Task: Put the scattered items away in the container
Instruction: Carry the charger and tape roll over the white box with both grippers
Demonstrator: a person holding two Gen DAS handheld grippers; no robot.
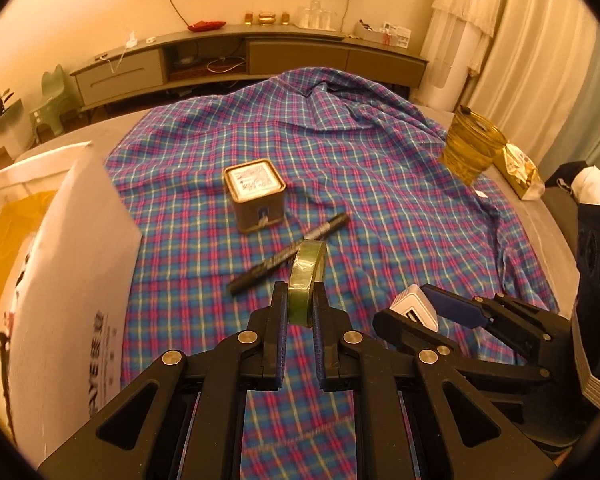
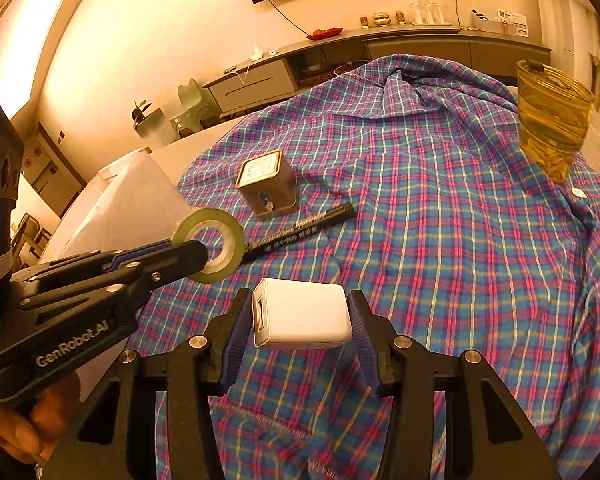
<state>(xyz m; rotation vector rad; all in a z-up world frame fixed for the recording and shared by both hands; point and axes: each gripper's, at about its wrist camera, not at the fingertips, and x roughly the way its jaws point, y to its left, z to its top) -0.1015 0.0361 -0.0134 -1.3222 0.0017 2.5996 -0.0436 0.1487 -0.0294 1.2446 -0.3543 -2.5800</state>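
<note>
Tape roll between left hand-held gripper fingers

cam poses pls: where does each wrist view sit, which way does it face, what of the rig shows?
Left wrist: on left gripper, facing forward over the plaid cloth; its fingers pinch a green tape roll; right gripper alongside.
Right wrist: on the right gripper, holding a white charger block; left gripper and hand visible.
Shared: square brown tin, black marker.
</note>
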